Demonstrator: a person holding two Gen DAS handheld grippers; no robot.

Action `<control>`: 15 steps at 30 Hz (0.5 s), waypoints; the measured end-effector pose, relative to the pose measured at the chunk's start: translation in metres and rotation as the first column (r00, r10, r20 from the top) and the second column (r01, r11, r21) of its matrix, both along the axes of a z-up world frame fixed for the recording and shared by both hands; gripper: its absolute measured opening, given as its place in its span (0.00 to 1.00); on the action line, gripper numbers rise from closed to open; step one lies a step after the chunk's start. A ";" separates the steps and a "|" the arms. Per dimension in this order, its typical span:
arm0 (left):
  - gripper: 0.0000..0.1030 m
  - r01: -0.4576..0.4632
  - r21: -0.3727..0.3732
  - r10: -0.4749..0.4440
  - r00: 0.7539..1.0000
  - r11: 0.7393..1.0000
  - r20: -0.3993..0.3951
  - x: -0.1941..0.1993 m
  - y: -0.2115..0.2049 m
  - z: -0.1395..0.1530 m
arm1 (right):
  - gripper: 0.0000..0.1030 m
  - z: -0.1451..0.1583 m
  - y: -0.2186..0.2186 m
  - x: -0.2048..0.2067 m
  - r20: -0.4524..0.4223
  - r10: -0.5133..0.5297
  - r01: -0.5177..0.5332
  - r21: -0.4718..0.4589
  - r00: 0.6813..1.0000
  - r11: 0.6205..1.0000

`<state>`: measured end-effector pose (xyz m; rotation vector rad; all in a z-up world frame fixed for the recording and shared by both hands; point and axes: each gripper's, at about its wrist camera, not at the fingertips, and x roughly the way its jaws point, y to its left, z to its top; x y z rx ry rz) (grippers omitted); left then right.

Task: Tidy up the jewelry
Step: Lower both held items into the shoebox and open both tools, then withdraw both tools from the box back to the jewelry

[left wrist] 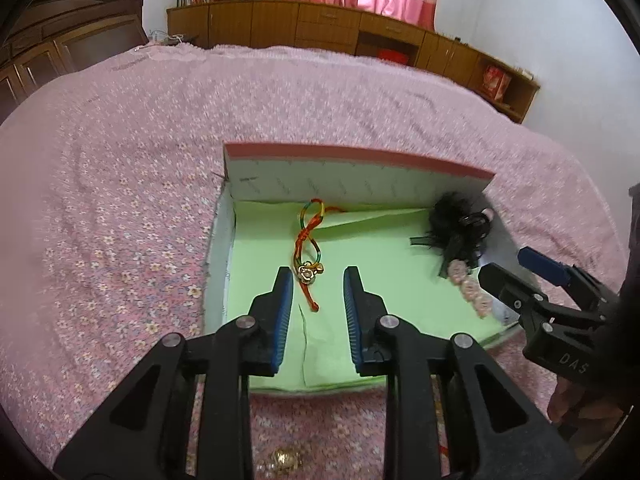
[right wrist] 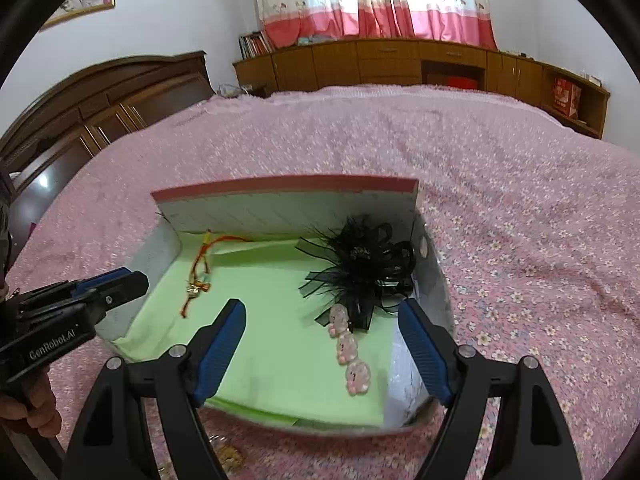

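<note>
Both claws, left (left wrist: 316,280) and right (right wrist: 322,320), gape empty; closing carelessly might snag the cord (left wrist: 306,240) at twelve o'clock, perhaps tipping the box (left wrist: 360,160).

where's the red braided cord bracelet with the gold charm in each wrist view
Left wrist: the bracelet lies centre frame on the green lining, its lower end between the open left gripper fingers.
Right wrist: the bracelet lies left of centre, near the box's left wall.
Shared landmark: the black feathered hair clip, to the bracelet's right in both.
</note>
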<state>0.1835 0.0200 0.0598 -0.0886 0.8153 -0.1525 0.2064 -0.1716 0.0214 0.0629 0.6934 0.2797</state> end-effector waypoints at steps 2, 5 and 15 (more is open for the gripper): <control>0.18 0.000 -0.008 0.000 1.000 1.000 0.018 -0.010 0.004 0.003 | 0.78 0.007 -0.001 -0.010 0.021 0.002 -0.003 0.018 1.000 1.000; 0.18 -0.002 -0.020 0.002 1.000 1.000 0.029 -0.021 0.013 0.008 | 0.78 0.015 -0.005 -0.024 0.046 0.000 -0.002 0.044 0.999 0.999; 0.19 -0.003 -0.035 0.003 1.000 0.999 0.010 -0.055 0.022 0.004 | 0.78 0.027 -0.022 -0.062 0.072 -0.016 0.008 0.107 0.997 0.994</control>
